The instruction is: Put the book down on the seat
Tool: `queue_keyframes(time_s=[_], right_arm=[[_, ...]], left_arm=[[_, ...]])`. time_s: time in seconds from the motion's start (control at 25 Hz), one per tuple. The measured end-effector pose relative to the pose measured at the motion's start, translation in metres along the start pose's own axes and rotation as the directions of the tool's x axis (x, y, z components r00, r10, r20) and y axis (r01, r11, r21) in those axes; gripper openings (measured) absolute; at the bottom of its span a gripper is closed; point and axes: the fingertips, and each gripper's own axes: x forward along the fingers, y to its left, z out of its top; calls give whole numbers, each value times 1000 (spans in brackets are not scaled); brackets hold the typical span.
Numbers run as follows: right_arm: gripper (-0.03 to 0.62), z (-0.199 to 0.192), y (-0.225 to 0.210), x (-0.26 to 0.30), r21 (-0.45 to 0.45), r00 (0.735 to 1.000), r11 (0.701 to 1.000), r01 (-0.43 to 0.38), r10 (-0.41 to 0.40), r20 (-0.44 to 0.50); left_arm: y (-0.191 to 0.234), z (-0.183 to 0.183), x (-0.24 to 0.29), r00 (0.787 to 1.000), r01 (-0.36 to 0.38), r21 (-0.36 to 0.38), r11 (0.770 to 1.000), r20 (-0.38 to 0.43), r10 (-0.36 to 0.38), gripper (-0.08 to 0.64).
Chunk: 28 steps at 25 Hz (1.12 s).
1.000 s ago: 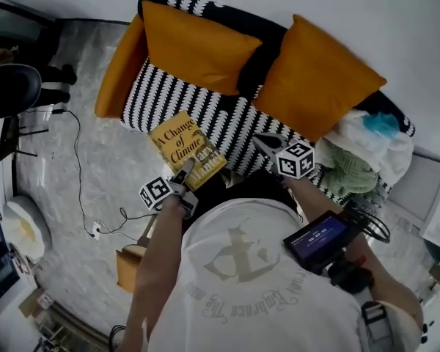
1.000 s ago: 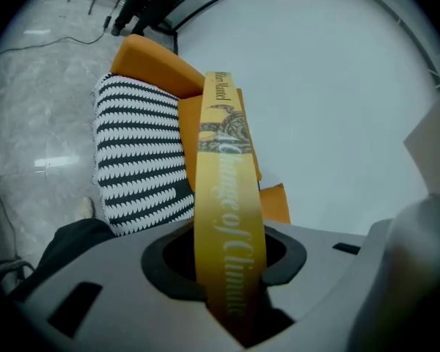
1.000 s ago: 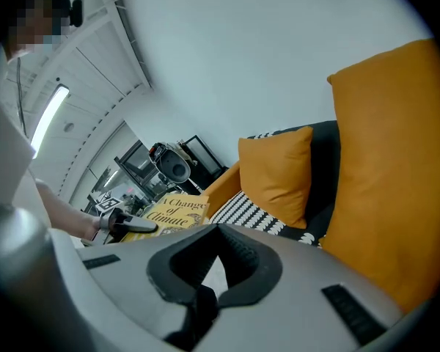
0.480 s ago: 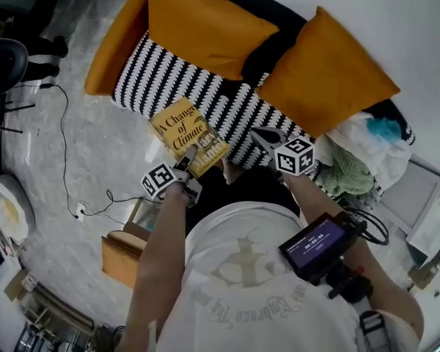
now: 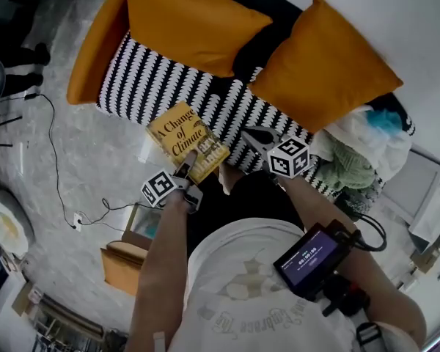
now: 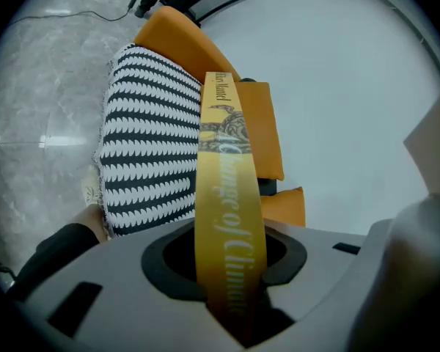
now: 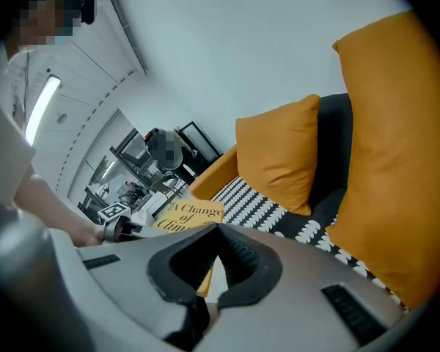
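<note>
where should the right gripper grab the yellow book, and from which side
Probably the page edge of the book, from the person's right: that thin edge faces the shut right gripper and hangs free, while the left gripper clamps the spine's lower end.

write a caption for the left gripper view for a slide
Left gripper shut on a yellow book, spine toward the camera, with the black-and-white seat and orange cushions beyond.
</note>
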Motion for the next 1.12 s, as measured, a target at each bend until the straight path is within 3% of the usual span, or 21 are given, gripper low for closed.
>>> queue_keyframes(time_s=[0.28, 0.56, 0.92, 1.12], right_arm=[[14, -12, -8, 13, 21, 1000, 1000, -10, 10, -1], [14, -33, -14, 27, 76, 1000, 997, -28, 28, 0], [14, -53, -40, 41, 113, 1000, 993, -13, 13, 2], [14, -51, -58, 44, 232, 997, 973, -4, -14, 78]], left_arm=[[17, 2, 26, 1000, -15, -1, 1000, -27, 15, 149], [47, 12, 49, 1000, -28, -22, 999, 4, 28, 149], [78, 19, 78, 990, 22, -94, 995, 142, -8, 149], [89, 23, 98, 972, 68, -191, 979, 235, -21, 149]])
